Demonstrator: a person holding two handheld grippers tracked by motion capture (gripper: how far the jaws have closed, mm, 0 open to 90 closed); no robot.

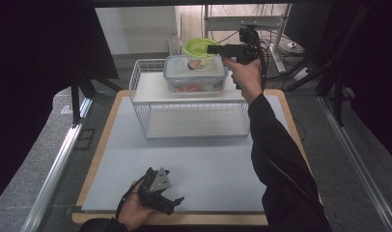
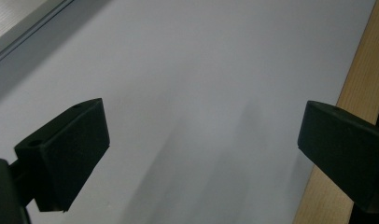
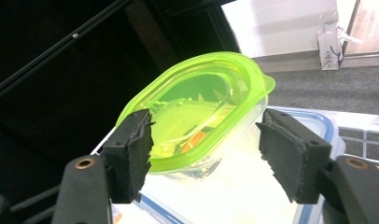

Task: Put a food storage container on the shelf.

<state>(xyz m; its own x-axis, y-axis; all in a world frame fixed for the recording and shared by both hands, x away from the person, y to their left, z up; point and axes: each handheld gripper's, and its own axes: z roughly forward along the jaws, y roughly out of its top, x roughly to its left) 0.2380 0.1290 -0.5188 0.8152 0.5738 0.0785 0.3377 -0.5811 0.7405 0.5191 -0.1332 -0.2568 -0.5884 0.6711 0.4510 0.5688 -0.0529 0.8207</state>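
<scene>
Bench [image 1: 194,164]: bare grey mat in front of the wire rack [image 1: 191,108], plenty of open room. On the rack's top shelf we see a blue-rimmed box [image 1: 196,73]; the green-lidded tub [image 1: 200,48] sits tilted on its lid. Right claw [image 3: 204,156] is spread around the tub, one jaw touching its lid edge, not clamped. We judge closing off-centre could tip it behind the rack. Left claw [image 2: 201,154], spread, idles near the bench's front edge.

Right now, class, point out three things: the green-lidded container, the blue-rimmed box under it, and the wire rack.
green-lidded container [image 3: 201,112]: right gripper view, on its green lid.
blue-rimmed box [image 1: 196,75]: high view, on its clear lid.
wire rack [image 1: 194,118]: high view, on its front mesh wall.
</scene>
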